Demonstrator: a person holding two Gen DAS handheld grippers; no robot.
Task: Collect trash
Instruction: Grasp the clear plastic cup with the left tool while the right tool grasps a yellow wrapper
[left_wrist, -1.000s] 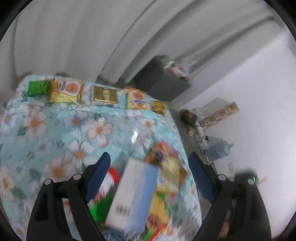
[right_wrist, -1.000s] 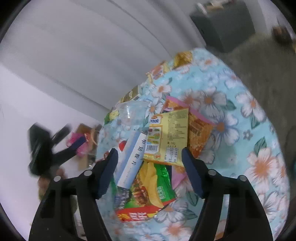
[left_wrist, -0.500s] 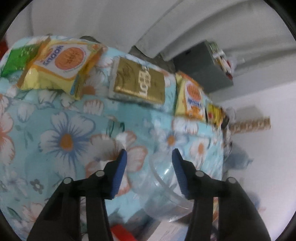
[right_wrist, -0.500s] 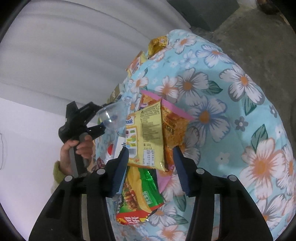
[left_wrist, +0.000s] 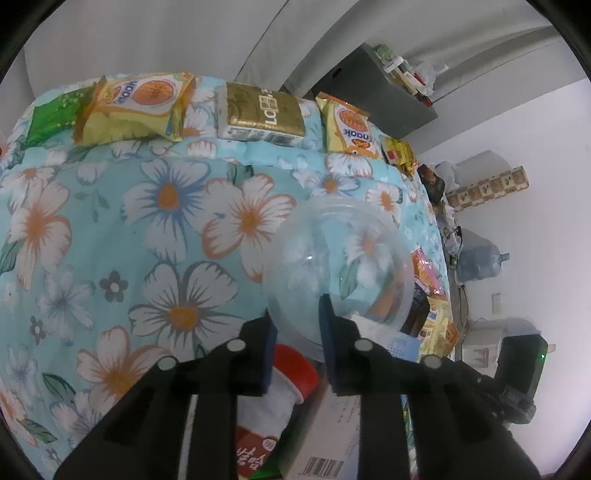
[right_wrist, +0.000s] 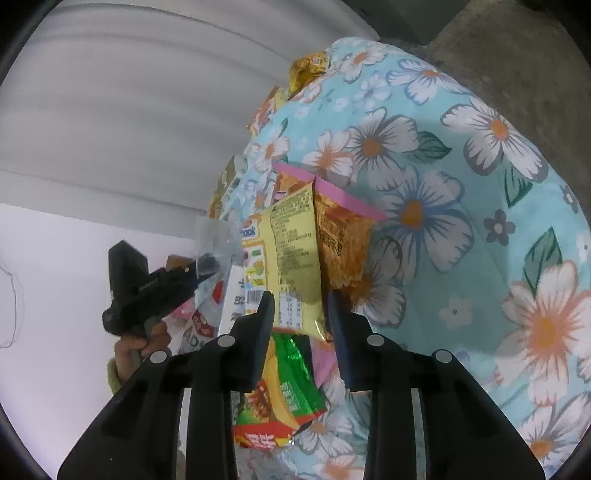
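Observation:
My left gripper (left_wrist: 297, 319) is shut on the rim of a clear plastic cup (left_wrist: 340, 266) and holds it over the floral cloth. The left gripper (right_wrist: 207, 264) and the cup (right_wrist: 216, 236) also show at the left of the right wrist view. My right gripper (right_wrist: 300, 306) is narrowed around the lower edge of a yellow snack packet (right_wrist: 288, 254), fingers on either side of it. The packet lies on an orange and pink packet (right_wrist: 343, 236). A green and red chip bag (right_wrist: 284, 398) lies under the gripper. A white carton (left_wrist: 325, 432) and a red-and-white wrapper (left_wrist: 273, 406) lie under my left gripper.
A flowered blue tablecloth (left_wrist: 147, 240) covers the table. Along its far edge lie a green packet (left_wrist: 51, 116), a yellow snack bag (left_wrist: 136, 107), a gold box (left_wrist: 262, 110) and another snack bag (left_wrist: 351, 129). A grey cabinet (left_wrist: 373, 88) and a water jug (left_wrist: 480, 260) stand beyond.
My left gripper closed from wide open onto the clear cup's rim and lifted it. My right gripper moved down toward the yellow packet and narrowed around its edge.

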